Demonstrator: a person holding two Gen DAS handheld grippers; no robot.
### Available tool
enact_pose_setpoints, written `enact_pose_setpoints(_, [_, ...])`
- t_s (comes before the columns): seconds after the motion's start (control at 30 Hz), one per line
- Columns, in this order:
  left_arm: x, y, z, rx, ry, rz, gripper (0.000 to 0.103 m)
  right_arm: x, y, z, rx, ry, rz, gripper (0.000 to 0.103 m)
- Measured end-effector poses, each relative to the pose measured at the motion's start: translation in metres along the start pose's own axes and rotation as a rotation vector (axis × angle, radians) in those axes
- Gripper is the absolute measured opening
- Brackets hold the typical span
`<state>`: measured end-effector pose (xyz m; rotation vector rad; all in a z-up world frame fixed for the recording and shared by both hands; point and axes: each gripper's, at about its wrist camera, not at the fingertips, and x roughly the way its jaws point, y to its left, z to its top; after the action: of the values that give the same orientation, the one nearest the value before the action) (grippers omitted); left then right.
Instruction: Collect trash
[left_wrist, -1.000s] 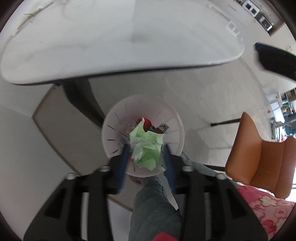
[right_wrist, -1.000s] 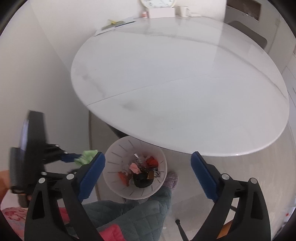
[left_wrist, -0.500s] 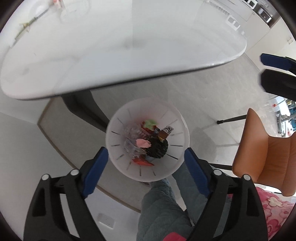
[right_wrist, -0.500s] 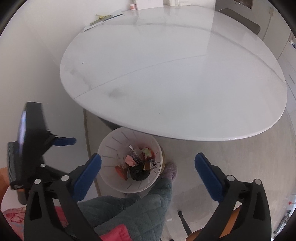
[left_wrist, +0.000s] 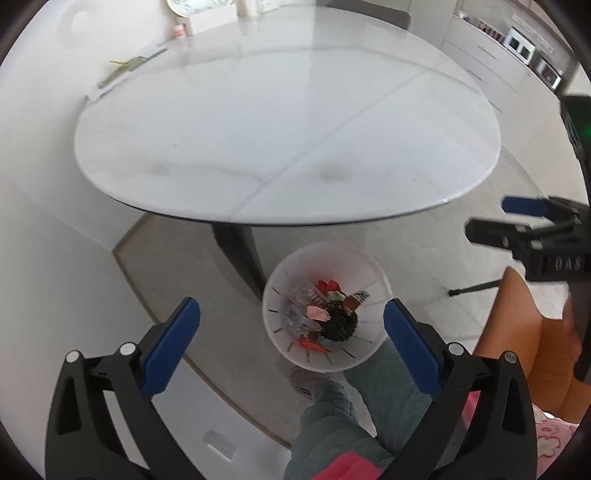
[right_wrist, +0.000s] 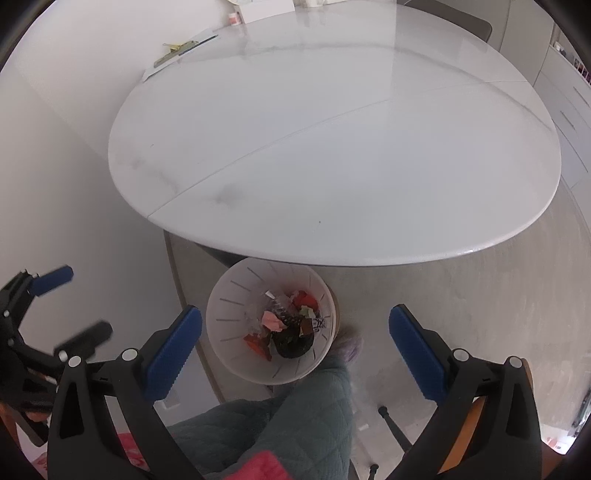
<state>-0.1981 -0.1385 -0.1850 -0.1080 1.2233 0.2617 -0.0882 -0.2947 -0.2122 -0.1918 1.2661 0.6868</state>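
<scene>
A white slotted trash bin (left_wrist: 280, 280) stands on the floor under the table edge; it also shows in the right wrist view (right_wrist: 229, 306). Inside lie crumpled scraps: pink paper (left_wrist: 317, 313), red pieces (left_wrist: 327, 285), a small green scrap (left_wrist: 334, 295) and a black lump (left_wrist: 340, 325). My left gripper (left_wrist: 291, 338) is open and empty, high above the bin. My right gripper (right_wrist: 295, 341) is open and empty, also above the bin.
A round white marble table (left_wrist: 280, 122) fills the upper view, with papers and a pen (right_wrist: 181, 48) at its far edge. An orange chair (left_wrist: 532, 332) stands at the right. The person's green quilted legs (left_wrist: 351, 417) and slipper are beside the bin.
My left gripper opened and dropped the green crumpled paper into the bin, then rose away. Both grippers have lifted higher, so the table shows more fully.
</scene>
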Motion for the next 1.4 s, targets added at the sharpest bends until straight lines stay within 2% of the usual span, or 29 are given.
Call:
enact_pose_setpoints(0.23, [-0.016,0.003,0.041,-0.033,-0.050,0.050,0.095,-0.008,0.000,0.019,-0.017,-0.009,-0.009,0.101])
enact_pose_setpoints(0.33, [-0.016,0.004,0.067,-0.048,-0.050,0.049,0.095,-0.009,-0.006,0.036,-0.017,-0.028,-0.002,0.101])
enact_pose_setpoints(0.53, [-0.025,0.003,0.119,-0.106,-0.099,0.098,0.095,-0.017,-0.024,0.079,-0.048,-0.091,0.005,0.101])
enact_pose_setpoints(0.73, [-0.051,-0.014,0.163,-0.131,-0.193,0.159,0.095,-0.043,-0.045,0.122,-0.067,-0.156,0.024,0.101])
enact_pose_setpoints(0.8, [-0.063,-0.021,0.176,-0.123,-0.224,0.180,0.095,-0.059,-0.051,0.135,-0.061,-0.189,-0.010,0.101])
enact_pose_setpoints(0.9, [-0.083,-0.024,0.192,-0.108,-0.264,0.181,0.095,-0.087,-0.055,0.148,-0.046,-0.252,-0.008,0.101])
enact_pose_setpoints(1.03, [-0.101,-0.028,0.208,-0.066,-0.304,0.173,0.095,-0.130,-0.054,0.160,-0.025,-0.360,-0.058,0.101])
enact_pose_setpoints(1.13, [-0.107,-0.027,0.213,-0.029,-0.319,0.162,0.095,-0.146,-0.049,0.161,0.000,-0.399,-0.070,0.101])
enact_pose_setpoints(1.23, [-0.108,-0.022,0.214,0.011,-0.314,0.140,0.095,-0.151,-0.043,0.158,0.043,-0.414,-0.105,0.101])
enact_pose_setpoints(1.4, [-0.107,-0.008,0.219,0.024,-0.323,0.081,0.095,-0.150,-0.036,0.152,0.104,-0.401,-0.113,0.101])
